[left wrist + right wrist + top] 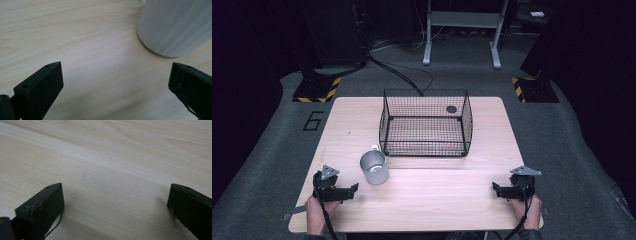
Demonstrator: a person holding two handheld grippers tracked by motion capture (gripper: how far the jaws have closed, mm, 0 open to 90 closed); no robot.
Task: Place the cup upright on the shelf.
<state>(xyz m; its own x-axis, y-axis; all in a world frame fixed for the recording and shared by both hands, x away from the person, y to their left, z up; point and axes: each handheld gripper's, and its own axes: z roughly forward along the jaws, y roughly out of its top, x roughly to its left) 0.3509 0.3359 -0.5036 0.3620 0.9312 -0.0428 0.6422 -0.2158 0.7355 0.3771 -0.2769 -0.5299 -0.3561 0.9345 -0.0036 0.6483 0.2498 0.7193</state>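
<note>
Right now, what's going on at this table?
A person holds a gripper in each hand near the table's front edge. Both are open and hold nothing. The left gripper sits close to a metal cup, which stands upright in front of the wire basket, untouched. The right gripper rests over bare wood, far from the cup. The basket holds a small dark round thing.

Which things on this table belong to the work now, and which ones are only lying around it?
Belonging to the work:
- metal cup, nearest the left tongs
- right tongs, open, resting on the table
- probably the wire basket, empty

Only lying about:
- cables on the floor
- grey stand behind the table
</note>
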